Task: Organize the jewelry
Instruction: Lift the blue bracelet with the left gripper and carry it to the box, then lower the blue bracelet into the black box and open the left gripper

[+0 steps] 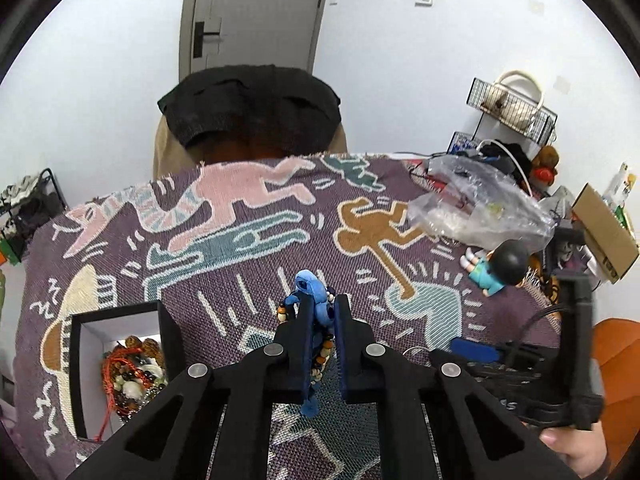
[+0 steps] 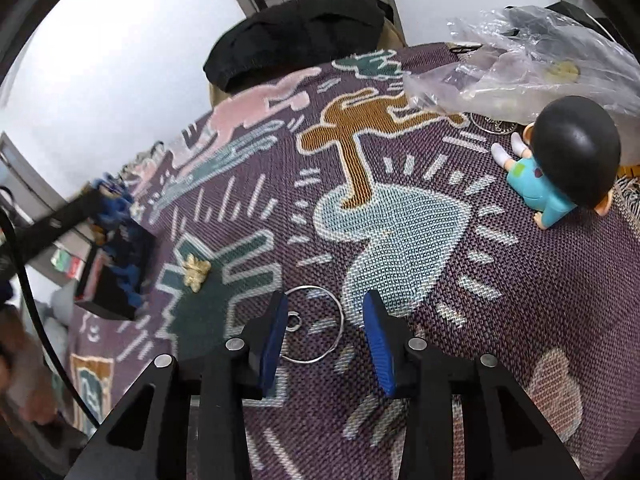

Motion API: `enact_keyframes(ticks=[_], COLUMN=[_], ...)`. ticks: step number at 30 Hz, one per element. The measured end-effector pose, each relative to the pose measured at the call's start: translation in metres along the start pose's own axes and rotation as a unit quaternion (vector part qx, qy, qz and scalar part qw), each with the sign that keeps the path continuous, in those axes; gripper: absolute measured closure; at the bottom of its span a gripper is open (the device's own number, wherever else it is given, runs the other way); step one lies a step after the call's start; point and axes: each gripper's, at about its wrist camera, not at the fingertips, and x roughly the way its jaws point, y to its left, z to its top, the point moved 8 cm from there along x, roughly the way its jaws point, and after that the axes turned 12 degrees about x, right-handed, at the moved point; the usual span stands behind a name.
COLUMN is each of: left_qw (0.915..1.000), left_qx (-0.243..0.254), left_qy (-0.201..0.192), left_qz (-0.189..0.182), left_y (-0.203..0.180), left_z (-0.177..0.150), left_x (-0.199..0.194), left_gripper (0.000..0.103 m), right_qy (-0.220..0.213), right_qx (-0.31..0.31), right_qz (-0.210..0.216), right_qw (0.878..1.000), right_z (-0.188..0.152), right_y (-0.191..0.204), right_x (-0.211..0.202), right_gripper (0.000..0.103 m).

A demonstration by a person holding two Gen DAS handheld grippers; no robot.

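Left wrist view: left gripper (image 1: pixel 323 312) clamps a beaded bracelet (image 1: pixel 316 308); box (image 1: pixel 120 360) already holds several. Right gripper (image 2: pixel 326 328) gapes over a ring (image 2: pixel 316 324); brooch (image 2: pixel 195 272) remains.

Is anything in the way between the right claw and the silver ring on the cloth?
Nothing visible. The silver ring lies flat on the cloth just ahead of the open right claw, partly between its fingers. The gold clasp lies off to the left.
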Motion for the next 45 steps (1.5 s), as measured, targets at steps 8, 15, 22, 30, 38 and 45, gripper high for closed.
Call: enact_keyframes(ticks=[8, 15, 22, 30, 38, 45], left_qw=[0.9998, 0.9991, 0.9979, 0.9957, 0.9931, 0.9909], left_qx=[-0.007, -0.019, -0.027, -0.052, -0.075, -0.117], left_qy=[-0.019, -0.038, -0.058, -0.069, -0.069, -0.027], left_qz=[-0.006, -0.004, 0.009, 0.033, 0.058, 0.061], left_y=[0.006, 0.017, 0.037, 0.076, 0.114, 0.142], left_z=[0.002, 0.005, 0.01, 0.001, -0.015, -0.04], left_x=[-0.014, -0.031, -0.054, -0.076, -0.083, -0.065], left_gripper=[0.093, 0.093, 0.093, 0.093, 0.093, 0.082], right_qy=[0.015, 0.018, -0.015, -0.051, -0.068, -0.072], right_qx=[-0.103, -0.129, -0.15, -0.18, -0.209, -0.236], right_qz=[-0.091, -0.069, -0.039, -0.022, -0.006, 0.006], right_qw=[0.99, 0.989, 0.988, 0.982, 0.976, 0.969], right_z=[-0.007, -0.007, 0.001, 0.013, 0.019, 0.017], right_y=[0.011, 0.021, 0.055, 0.104, 0.155, 0.198], right_x=[0.017, 0.014, -0.011, -0.041, -0.051, -0.051], right_gripper=[0.08, 0.1, 0.1, 0.1, 0.1, 0.1])
